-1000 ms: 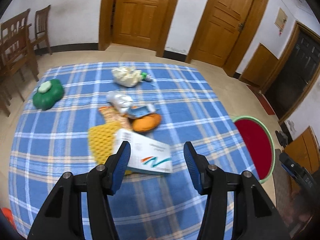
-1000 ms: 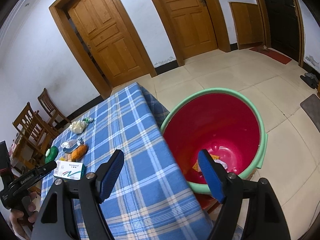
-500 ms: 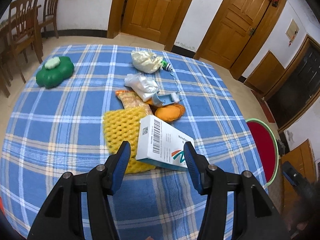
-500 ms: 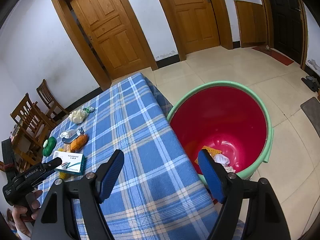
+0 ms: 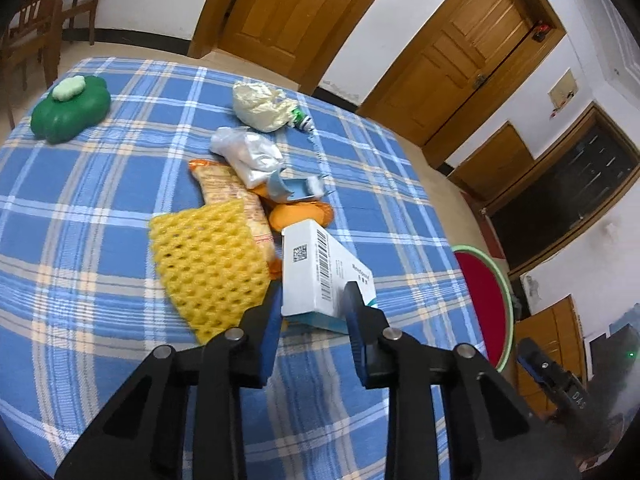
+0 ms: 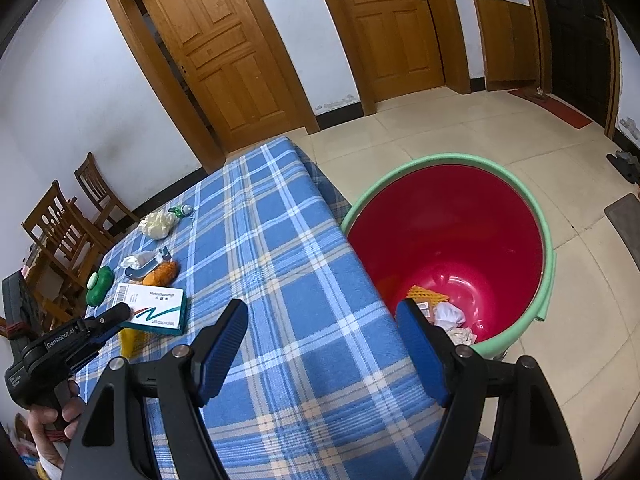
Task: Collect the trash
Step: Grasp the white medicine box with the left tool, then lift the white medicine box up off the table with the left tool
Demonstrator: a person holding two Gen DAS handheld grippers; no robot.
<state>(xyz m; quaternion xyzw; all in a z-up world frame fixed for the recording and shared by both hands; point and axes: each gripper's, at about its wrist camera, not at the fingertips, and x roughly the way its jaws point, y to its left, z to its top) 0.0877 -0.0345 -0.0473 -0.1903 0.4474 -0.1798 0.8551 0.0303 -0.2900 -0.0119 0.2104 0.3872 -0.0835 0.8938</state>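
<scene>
Left claw [image 5: 310,308] clamped on near end of white medicine box [image 5: 320,272], box tilted above yellow foam net [image 5: 208,260] on worktop [image 5: 80,208]. Likely light, stiff card, crushable; grip across narrow sides. Right claw [image 6: 320,344] wide, empty, near red bin [image 6: 452,232].

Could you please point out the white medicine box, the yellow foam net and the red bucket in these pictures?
white medicine box [image 5: 320,268]: left wrist view, on its barcoded top face.
yellow foam net [image 5: 208,264]: left wrist view, mesh middle.
red bucket [image 6: 452,220]: right wrist view, inner wall.
</scene>
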